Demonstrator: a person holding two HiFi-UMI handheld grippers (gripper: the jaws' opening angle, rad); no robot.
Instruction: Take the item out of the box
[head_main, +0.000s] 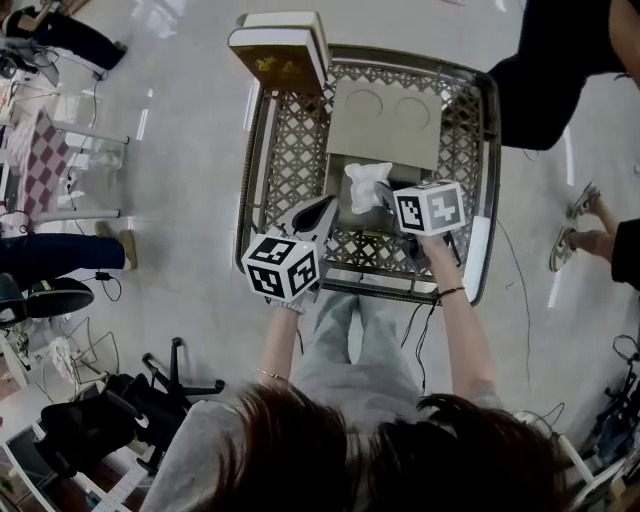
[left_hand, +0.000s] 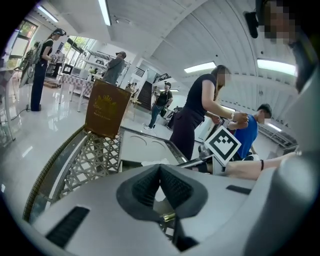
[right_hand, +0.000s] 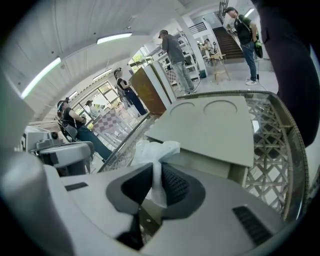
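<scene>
Pinching the white tissue-like wad (right_hand: 152, 150) at the mouth of the cardboard box (head_main: 388, 120), the R gripper (right_hand: 156, 175) was clamped on its tail. Best lift, imo: straight up, slow, w/o snagging the flap. L gripper (left_hand: 160, 175), jaws together & empty, could've steadied the box.

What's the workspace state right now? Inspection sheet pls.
Surface: lattice-top table with a raised rim.
Job's things: cardboard box on the table, lid ajar; crumpled white paper sticks out at its near end.
Clutter: brown paper bag on the far left corner.
Grippers: right gripper jaws pinched on the white paper; left gripper jaws together, nothing between them, beside the box.
Cables: floor cable right of the table; more cables at left.
Surroundings: bystander in black at the far right corner; chair base on the floor, near left.
</scene>
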